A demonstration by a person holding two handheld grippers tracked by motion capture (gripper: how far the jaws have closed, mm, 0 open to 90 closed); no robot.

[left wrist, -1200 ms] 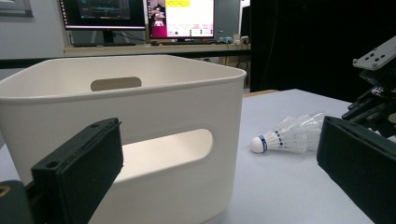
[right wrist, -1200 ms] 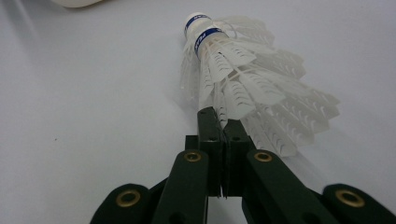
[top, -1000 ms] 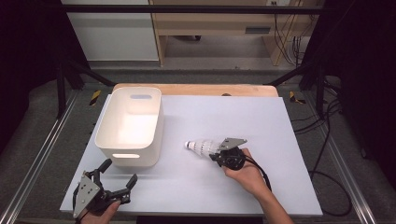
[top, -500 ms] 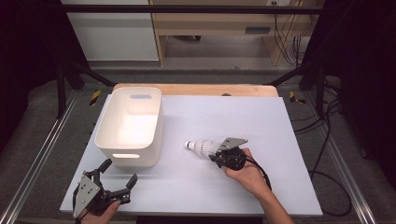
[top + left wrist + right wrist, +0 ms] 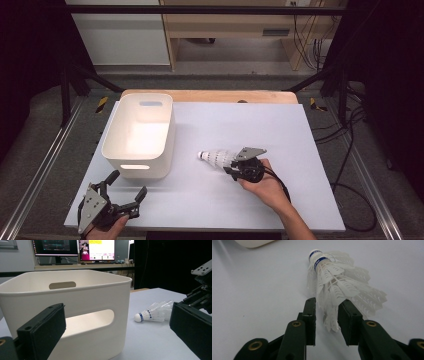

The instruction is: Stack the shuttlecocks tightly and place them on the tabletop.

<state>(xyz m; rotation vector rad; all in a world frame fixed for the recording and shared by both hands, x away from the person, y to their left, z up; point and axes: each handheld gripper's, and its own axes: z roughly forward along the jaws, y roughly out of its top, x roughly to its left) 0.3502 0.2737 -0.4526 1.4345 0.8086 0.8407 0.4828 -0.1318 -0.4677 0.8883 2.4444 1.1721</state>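
Note:
White feather shuttlecocks with blue-banded corks, nested one in another (image 5: 215, 157) (image 5: 155, 313) (image 5: 337, 282), lie on their side on the white table, corks pointing toward the bin. My right gripper (image 5: 231, 168) (image 5: 327, 315) lies low behind them. Its jaws have just been opening and now stand apart around the feather skirt, with a gap at the left pad (image 5: 310, 312). My left gripper (image 5: 127, 184) (image 5: 117, 335) rests near the table's front left corner. It is open and empty, and faces the white bin (image 5: 112, 142) (image 5: 87, 297).
The bin has handle slots and stands at the table's left. The right gripper's body (image 5: 202, 290) sits behind the shuttlecocks in the left gripper view. A wooden board (image 5: 210, 96) edges the table's far side. Cables (image 5: 350, 165) hang off to the right.

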